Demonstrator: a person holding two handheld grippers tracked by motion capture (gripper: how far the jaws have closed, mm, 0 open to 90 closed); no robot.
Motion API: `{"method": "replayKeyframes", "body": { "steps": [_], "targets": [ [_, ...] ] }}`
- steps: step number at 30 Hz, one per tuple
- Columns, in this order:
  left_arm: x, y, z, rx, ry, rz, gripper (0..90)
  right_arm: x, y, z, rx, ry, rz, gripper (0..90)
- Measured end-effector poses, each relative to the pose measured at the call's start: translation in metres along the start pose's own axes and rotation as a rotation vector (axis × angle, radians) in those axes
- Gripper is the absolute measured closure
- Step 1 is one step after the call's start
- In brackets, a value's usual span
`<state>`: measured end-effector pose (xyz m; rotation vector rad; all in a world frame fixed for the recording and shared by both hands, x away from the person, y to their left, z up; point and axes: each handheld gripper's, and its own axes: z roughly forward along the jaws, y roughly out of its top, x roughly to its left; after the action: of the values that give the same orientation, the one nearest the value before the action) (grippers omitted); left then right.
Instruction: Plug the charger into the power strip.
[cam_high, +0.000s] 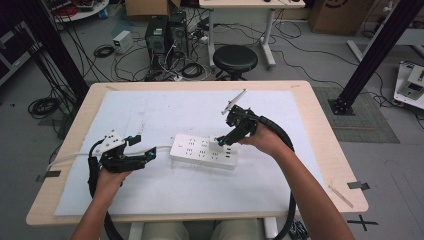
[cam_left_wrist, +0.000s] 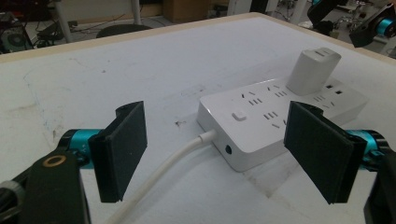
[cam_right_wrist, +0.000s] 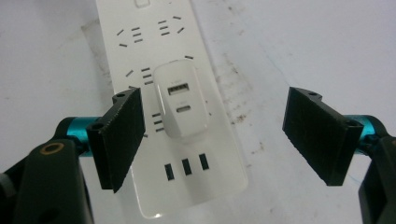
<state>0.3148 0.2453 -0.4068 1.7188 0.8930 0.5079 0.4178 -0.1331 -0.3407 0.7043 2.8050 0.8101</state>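
A white power strip (cam_high: 202, 150) lies on the white sheet near the table's middle, with its white cable (cam_left_wrist: 159, 172) running off to the left. A white USB charger (cam_high: 216, 145) stands plugged into the strip's right part. My right gripper (cam_high: 224, 140) hovers just over the charger (cam_right_wrist: 180, 100), open, jaws wide to either side and touching neither it nor the strip (cam_right_wrist: 154, 28). My left gripper (cam_high: 142, 147) rests low at the left, open and empty, facing the strip's cable end (cam_left_wrist: 229, 149). From there the charger (cam_left_wrist: 313, 70) rises at the strip's far end.
A white sheet (cam_high: 150, 110) covers most of the wooden table (cam_high: 320, 130). A black stool (cam_high: 235, 59), computer cases (cam_high: 165, 32) and loose cables sit on the floor beyond the far edge. Black frame posts (cam_high: 375, 50) stand at both sides.
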Motion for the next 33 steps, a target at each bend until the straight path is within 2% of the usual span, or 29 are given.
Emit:
{"method": "replayKeyframes", "body": {
  "steps": [3,6,11,20,25,33],
  "targets": [
    [-0.001,0.0,0.0,0.002,-0.002,0.006,21.3,-0.002,-0.006,-0.007,-0.02,-0.005,0.019,21.4],
    [-0.004,0.002,0.001,0.0,-0.008,0.008,21.3,-0.005,-0.017,-0.024,-0.07,-0.024,0.042,21.4],
    [-0.008,0.006,0.001,-0.009,-0.012,0.014,21.3,-0.004,-0.037,-0.037,-0.105,-0.049,0.079,21.4],
    [-0.009,0.01,0.004,-0.017,-0.018,0.018,21.3,0.001,-0.08,-0.049,-0.133,-0.128,0.147,21.4],
    [-0.009,0.011,0.005,-0.019,-0.023,0.02,21.3,0.005,-0.102,-0.056,-0.165,-0.15,0.184,21.3],
    [-0.009,0.012,0.003,-0.019,-0.018,0.021,21.4,0.01,-0.121,-0.06,-0.186,-0.174,0.216,21.3]
  ]
}}
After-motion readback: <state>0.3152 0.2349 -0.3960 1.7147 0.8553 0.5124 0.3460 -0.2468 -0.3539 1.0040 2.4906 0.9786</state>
